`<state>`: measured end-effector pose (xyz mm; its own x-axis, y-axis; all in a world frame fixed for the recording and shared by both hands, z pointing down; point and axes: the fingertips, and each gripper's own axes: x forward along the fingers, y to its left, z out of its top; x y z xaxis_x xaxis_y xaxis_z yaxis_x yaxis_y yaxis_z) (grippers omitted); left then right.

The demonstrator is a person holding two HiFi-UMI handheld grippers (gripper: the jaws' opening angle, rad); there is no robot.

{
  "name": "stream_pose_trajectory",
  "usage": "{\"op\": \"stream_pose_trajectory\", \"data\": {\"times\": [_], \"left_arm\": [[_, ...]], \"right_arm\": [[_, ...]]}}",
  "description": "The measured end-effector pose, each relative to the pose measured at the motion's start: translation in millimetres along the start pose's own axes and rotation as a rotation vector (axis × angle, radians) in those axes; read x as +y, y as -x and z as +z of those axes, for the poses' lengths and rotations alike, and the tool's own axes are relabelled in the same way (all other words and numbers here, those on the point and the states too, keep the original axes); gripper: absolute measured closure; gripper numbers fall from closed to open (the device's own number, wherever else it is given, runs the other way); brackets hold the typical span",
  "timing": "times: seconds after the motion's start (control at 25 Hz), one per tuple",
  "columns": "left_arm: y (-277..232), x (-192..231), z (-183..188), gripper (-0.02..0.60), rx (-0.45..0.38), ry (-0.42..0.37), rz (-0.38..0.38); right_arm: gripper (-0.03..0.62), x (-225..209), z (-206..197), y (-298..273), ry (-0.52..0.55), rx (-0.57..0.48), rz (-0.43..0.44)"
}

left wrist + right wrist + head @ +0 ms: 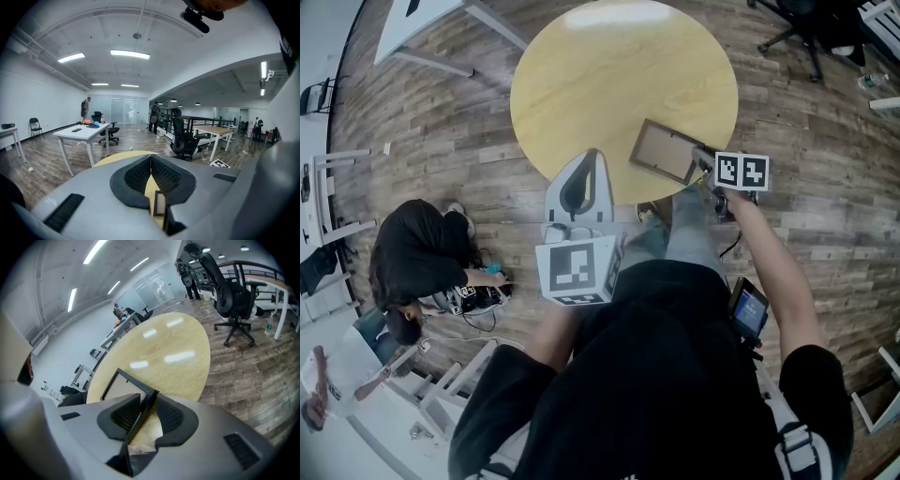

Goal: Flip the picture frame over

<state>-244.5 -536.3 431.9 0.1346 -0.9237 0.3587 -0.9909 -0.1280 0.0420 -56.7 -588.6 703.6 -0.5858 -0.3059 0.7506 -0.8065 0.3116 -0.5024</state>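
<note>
The picture frame (666,150), dark-rimmed with a brown panel facing up, lies flat on the round yellow table (609,75) near its right front edge. My right gripper (705,169) is at the frame's right corner. In the right gripper view the dark rim of the frame (119,385) runs between the jaws of the right gripper (143,411), with a strip of tabletop showing beside the right pad, so the jaws stand open around it. My left gripper (591,155) hovers at the table's front edge, left of the frame, tips together and empty (151,159). The frame (159,204) shows small behind its pads.
A person (417,258) crouches on the wooden floor to the left with gear beside them. A white table (412,23) stands at the top left and a black office chair (806,28) at the top right. The black office chair (229,291) is beyond the table.
</note>
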Motion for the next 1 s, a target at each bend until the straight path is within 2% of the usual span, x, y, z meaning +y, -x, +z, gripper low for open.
{"op": "stream_pose_trajectory", "data": {"times": [0.08, 0.24, 0.4, 0.48, 0.6, 0.8, 0.92, 1.0], "left_arm": [[-1, -1, 0, 0.56, 0.001, 0.001, -0.001], [-2, -1, -1, 0.56, 0.001, 0.005, -0.006], [-2, -2, -3, 0.56, 0.002, 0.007, -0.008], [-3, -2, -4, 0.56, 0.003, 0.007, -0.009], [-3, -3, -2, 0.56, 0.001, 0.006, -0.01], [-2, -2, 5, 0.56, -0.012, -0.002, -0.005], [1, 0, 9, 0.56, -0.025, 0.0, -0.003], [4, 0, 13, 0.56, -0.038, 0.001, -0.003]], "right_arm": [[0.479, 1, 1, -3, 0.109, 0.01, -0.056], [0.479, 10, -2, -8, 0.409, 0.044, -0.137], [0.48, 24, -3, -13, 0.689, 0.081, -0.179], [0.479, 29, -2, -15, 0.776, 0.097, -0.189], [0.478, 39, 4, -15, 0.825, 0.082, -0.178], [0.461, 72, 30, -1, 0.886, -0.019, -0.126], [0.461, 103, 54, 22, 0.928, -0.155, -0.091], [0.462, 134, 74, 51, 0.911, -0.304, -0.022]]}}
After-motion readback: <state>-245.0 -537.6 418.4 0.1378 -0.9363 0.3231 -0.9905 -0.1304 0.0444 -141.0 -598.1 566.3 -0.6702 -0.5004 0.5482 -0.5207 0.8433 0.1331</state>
